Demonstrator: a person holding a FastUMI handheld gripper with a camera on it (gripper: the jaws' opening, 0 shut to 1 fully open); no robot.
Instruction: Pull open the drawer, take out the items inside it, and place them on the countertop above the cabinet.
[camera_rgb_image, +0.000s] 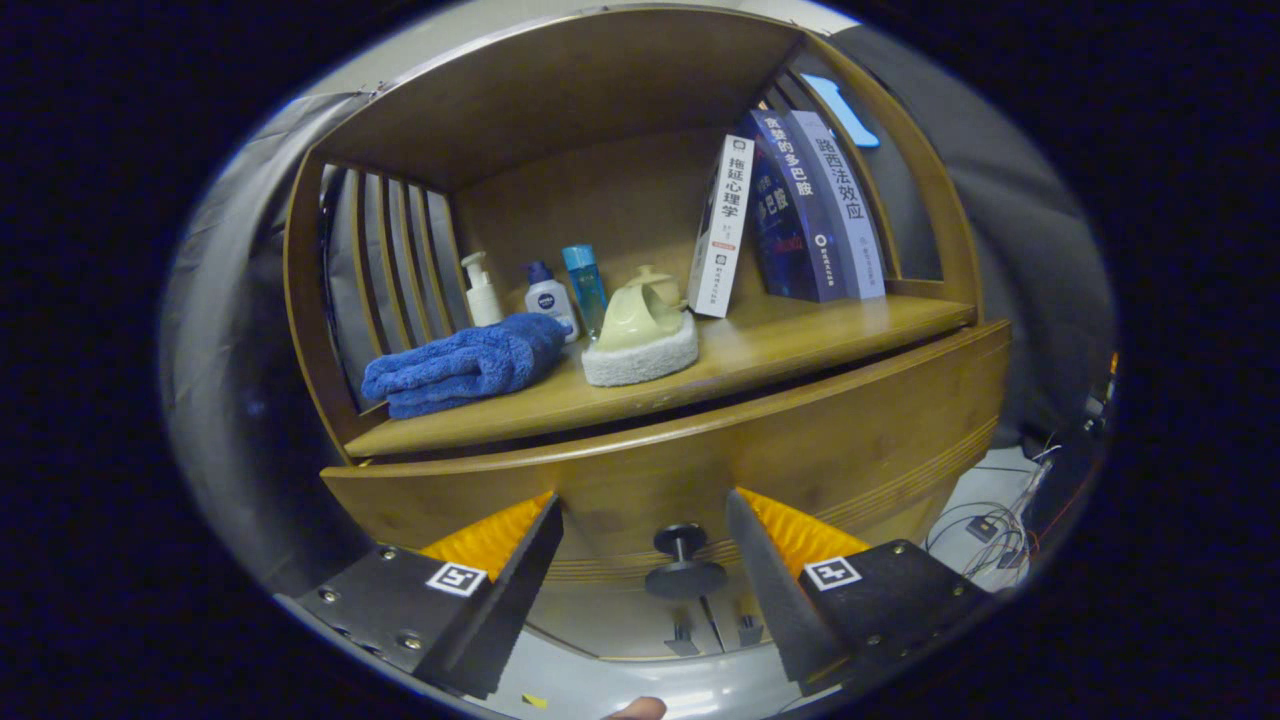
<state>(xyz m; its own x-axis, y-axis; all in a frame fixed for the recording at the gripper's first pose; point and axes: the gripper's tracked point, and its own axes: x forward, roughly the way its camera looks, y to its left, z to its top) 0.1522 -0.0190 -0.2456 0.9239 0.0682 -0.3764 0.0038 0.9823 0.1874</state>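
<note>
My gripper (645, 525) has its fingers spread wide, and I see nothing held between them and nothing touched. The dark drawer knob (684, 563) sits in the gap between the two fingers, a little nearer the right one than the left, with open space on either side, so neither finger presses on it. The knob stands out from the front of the wooden drawer (640, 480), which fills the space just ahead of the fingertips. I read the drawer as shut or very nearly so: its front lies close under the countertop (780, 350), with only a thin dark seam between them, and I cannot see into it or tell what it holds.

Beyond the fingers, on the countertop above the drawer, a folded blue towel (465, 365) lies toward the left. Just beside it on the right is a pale cream teapot-shaped thing (645, 310) resting on a white pad (640, 362). Behind these, against the back panel, stand three small bottles close together: a white pump bottle (482, 290), a white bottle with a dark cap (548, 297), and a slim blue bottle (586, 285).

Farther right a white book (722, 228) leans against two dark and pale books (815, 205) standing near the cabinet's right post. To the right of the cabinet some cables (985, 525) lie on the floor.
</note>
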